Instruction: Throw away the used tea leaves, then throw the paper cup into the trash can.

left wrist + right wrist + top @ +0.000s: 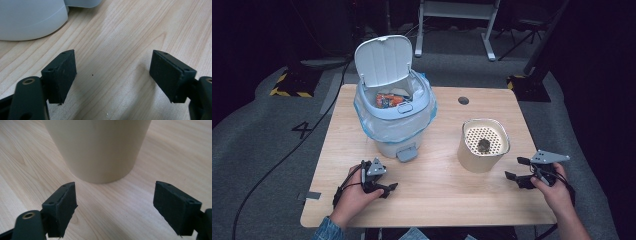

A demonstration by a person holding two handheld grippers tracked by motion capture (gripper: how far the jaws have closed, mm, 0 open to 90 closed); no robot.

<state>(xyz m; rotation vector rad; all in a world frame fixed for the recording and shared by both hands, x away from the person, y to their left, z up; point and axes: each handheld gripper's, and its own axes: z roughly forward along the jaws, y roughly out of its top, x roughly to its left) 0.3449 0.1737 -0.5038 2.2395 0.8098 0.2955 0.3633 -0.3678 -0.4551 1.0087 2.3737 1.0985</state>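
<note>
The beige cup stands upright on the surface straight ahead of the right tool, whose jaws gape empty, nearer it than the left tool, likewise open beside the bin.

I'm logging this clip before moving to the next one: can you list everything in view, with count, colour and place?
Table: one, light wood, centre of the high view.
Pedal bin: one, pale grey-white with a bluish bag liner, back left of the table, lid up; orange packaging inside.
Cup-shaped container: one, beige, right of the bin; perforated insert with a small dark lump on it.
Dark round spot: one, near the table's back edge.
Desk frame: one, white, on the floor behind the table.
Floor marking: one, dark, on grey carpet at left.
Left gripper: one, black, front left of the table, fingers apart, nothing between.
Right gripper: one, black, beside the container, fingers apart, empty.
</note>
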